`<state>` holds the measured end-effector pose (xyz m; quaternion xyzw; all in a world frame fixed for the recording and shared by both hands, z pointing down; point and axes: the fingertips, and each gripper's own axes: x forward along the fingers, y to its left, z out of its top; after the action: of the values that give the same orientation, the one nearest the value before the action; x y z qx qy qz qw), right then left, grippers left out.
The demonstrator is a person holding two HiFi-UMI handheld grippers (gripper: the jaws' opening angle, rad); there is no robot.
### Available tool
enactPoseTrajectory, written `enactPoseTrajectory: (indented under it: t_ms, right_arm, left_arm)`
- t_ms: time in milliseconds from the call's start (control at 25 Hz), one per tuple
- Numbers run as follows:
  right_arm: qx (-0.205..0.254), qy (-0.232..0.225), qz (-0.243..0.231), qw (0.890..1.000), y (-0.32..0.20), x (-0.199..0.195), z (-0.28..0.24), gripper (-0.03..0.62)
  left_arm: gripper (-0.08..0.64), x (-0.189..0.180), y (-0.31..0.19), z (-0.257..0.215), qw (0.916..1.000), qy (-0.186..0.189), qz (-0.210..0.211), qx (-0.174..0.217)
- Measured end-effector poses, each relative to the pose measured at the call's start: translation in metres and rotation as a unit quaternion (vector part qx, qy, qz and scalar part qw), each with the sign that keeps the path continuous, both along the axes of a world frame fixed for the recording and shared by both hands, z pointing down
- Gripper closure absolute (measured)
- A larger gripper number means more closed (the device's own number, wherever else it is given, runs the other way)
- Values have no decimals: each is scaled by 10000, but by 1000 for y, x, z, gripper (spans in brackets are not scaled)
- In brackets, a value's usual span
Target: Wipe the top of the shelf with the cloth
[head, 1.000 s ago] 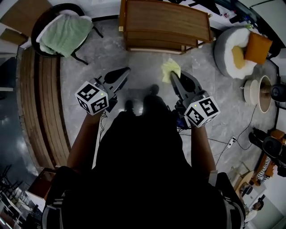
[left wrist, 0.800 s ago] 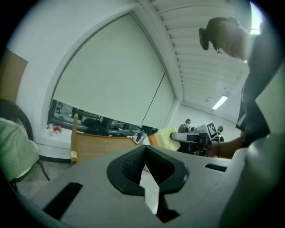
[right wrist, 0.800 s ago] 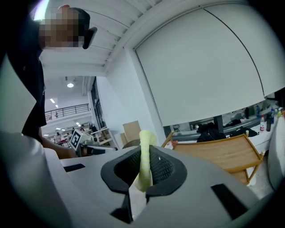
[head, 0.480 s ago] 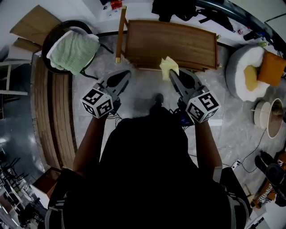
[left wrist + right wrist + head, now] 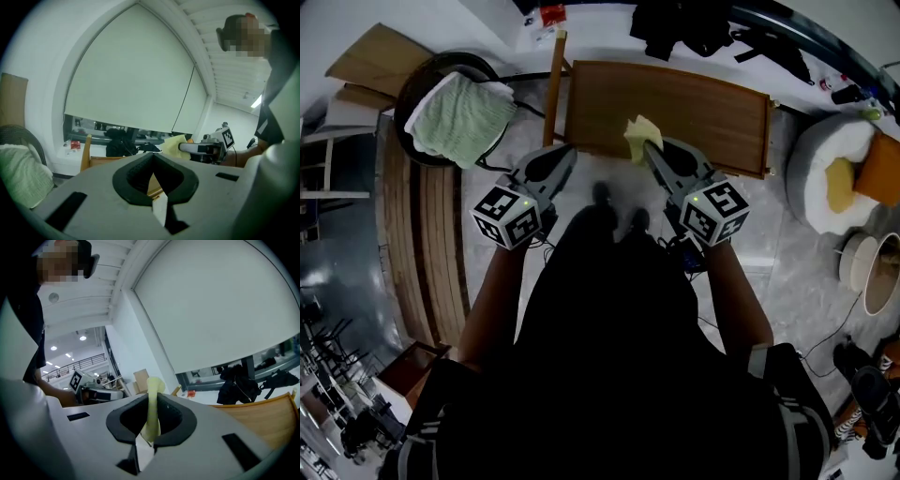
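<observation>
towel (image 5: 455,105) in pale green drapes a dark round chair (image 5: 417,80) at far left, well apart from the work. next comes the left gripper (image 5: 562,155), held just in front of the near left corner of the brown wooden shelf (image 5: 712,108). its own view shows the jaws pressed together with nothing between them, so it looks parked as the idle tool, out of the wiping path. to its right the yellow cloth (image 5: 639,134) stands up from the right gripper (image 5: 654,155), whose jaws are clamped on a fold of it, with fabric left loose beyond the tips to meet the wood. the cloth overlaps the shelf's near edge in the head view, but whether it touches the top cannot be told; the right gripper view puts the wood lower, so contact is probably not made yet. the bare top stretches rightward, which suggests sweeping that way. a white pouf (image 5: 825,178) sits past the shelf's right end
</observation>
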<state>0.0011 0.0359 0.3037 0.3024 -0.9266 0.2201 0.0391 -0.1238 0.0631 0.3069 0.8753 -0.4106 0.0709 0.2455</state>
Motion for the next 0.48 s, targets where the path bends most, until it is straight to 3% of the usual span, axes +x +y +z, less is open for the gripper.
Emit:
enactPoseTrajectory:
  t_ms: [240, 480]
  right_arm:
    - [-378, 267, 37, 9989, -68, -47, 34, 549]
    - [-1090, 253, 256, 9934, -149, -90, 72, 549]
  left_arm:
    - [549, -26, -68, 27, 9996, 138, -52, -252]
    - [548, -53, -134, 57, 9974, 7, -26, -716]
